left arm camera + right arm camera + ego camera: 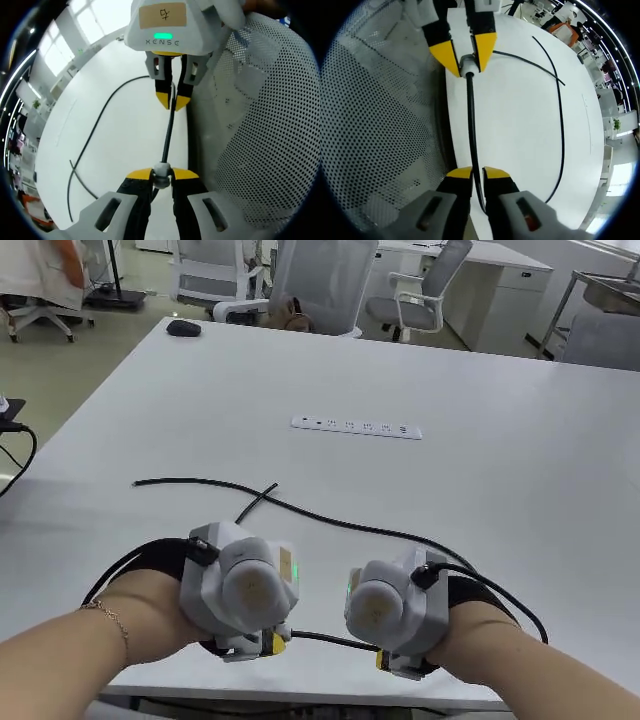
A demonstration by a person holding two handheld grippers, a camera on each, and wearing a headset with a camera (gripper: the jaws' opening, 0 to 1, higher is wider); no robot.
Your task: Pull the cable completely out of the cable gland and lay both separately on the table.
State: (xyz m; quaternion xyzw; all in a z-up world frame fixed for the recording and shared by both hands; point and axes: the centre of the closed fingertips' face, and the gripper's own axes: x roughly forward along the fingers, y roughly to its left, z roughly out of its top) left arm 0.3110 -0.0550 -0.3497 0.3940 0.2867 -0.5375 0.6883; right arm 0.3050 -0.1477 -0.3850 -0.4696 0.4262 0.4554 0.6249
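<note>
Left gripper view: left tool [161, 175] clamps round grey gland [161, 168] (right tool [171, 102] pinches thin black cable [167, 135]).

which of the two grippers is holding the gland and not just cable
The left gripper: its jaws pinch the grey cable gland, while the right gripper clamps only bare black cable.

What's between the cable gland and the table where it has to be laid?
Nothing visible does. The left gripper holds the cable gland at the white table's near edge, and the tabletop beside it is bare. The black cable, clamped by the right gripper, runs into the gland.
</note>
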